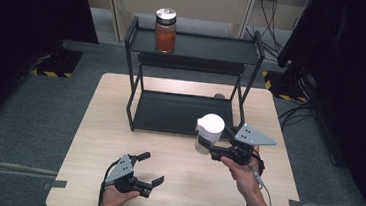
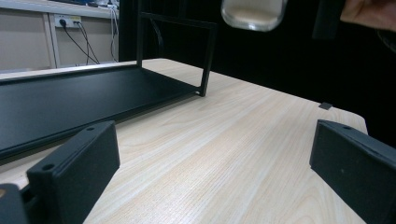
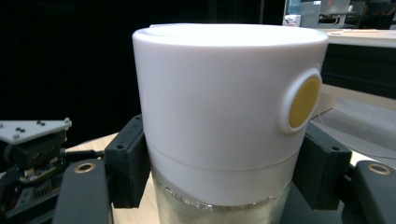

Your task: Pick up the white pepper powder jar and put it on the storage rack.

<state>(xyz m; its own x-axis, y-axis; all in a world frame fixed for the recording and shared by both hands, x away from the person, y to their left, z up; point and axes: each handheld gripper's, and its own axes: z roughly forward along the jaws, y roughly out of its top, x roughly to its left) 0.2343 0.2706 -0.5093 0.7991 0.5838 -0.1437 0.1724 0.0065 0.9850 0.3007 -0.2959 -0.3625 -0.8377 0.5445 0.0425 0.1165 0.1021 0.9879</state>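
1. Grey carpet surrounds a pale wooden desk point(image 1: 179, 183) that carries a black two-tier metal rack point(image 1: 191, 48); an orange-filled glass jar with a silver lid point(image 1: 166, 29) stands on the rack's upper shelf.

2. Held off the desk near the rack's front right leg is a clear glass jar with a tall white plastic lid bearing a round yellow button point(image 3: 229, 116).

3. The right gripper point(image 1: 211, 146) pinches this jar from both sides, its jaws pressed just below the lid, about at the seam between lid and glass.

4. The left gripper point(image 1: 152, 168) rests low over the desk's near edge, jaws spread wide with nothing between them.

5. Handling, as I judge it: the glass is stiff, smooth and breakable, so it could slip or crack if knocked against the rack's bars. The lid's straight wall offers the surest hold; gripping high leaves the heavier glass body hanging below, so it should stay upright.
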